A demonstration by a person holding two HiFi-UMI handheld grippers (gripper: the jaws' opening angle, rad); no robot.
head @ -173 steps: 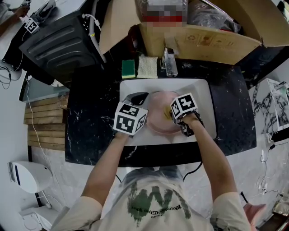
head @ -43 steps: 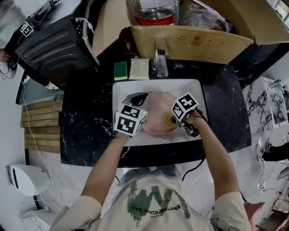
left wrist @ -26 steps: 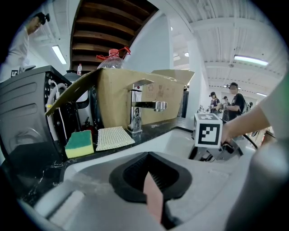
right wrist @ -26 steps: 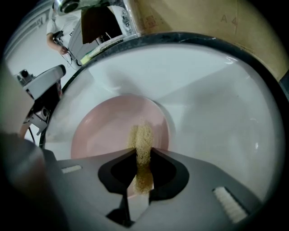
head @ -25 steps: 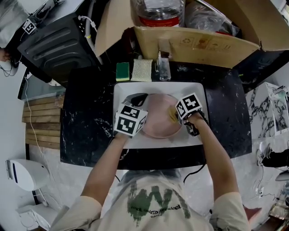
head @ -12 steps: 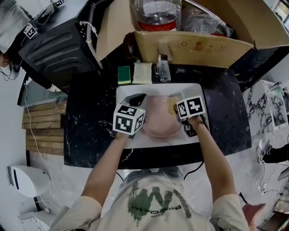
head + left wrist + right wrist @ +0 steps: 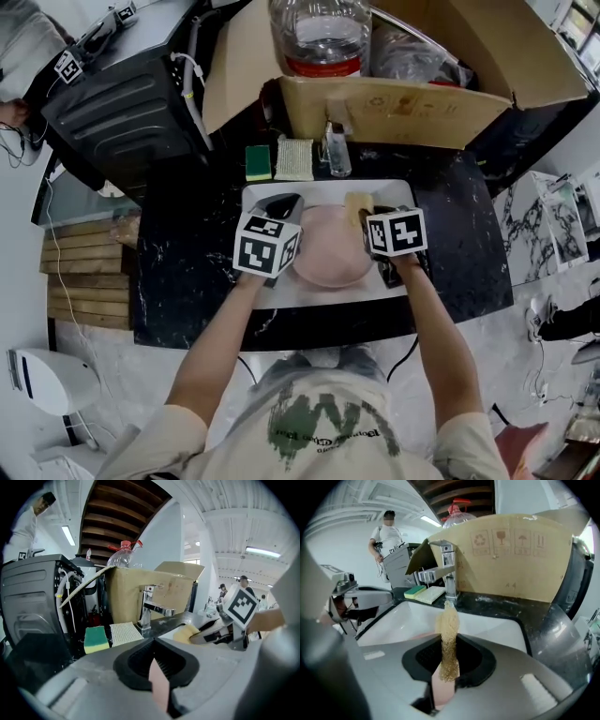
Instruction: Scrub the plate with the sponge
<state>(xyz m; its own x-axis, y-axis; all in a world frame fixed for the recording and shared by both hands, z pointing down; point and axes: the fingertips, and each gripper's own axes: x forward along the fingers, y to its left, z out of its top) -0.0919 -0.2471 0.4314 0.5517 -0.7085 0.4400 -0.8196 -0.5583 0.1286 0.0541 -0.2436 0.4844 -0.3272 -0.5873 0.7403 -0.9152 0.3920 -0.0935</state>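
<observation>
The left claw (image 7: 155, 662) is clamped on the near-left rim of the plate (image 7: 328, 255), with the pink edge wedged between its jaws, as it has been for the past several seconds. The plate lies in the sink (image 7: 314, 190), which is let into the middle of the desk (image 7: 187, 267), and it has not shifted.

The change is on the right. A second or two ago the sponge (image 7: 356, 205) was pressed on the plate's right part. It has since travelled away from the person along the right rim. It now sits at the plate's far-right edge, partly over the bare sink toward the sink's far edge.

The right claw (image 7: 448, 663) grips the sponge tightly, jaws closed on its lower end so that it stands up between them. From that claw's view the sponge looks raised rather than pressed flat, though I cannot tell whether it touches the rim.

I judge that a stroke has run off the plate, so the scrubbing has paused. Either the sponge comes back for another pass, perhaps over the left part, or the scrubbing is ending.
</observation>
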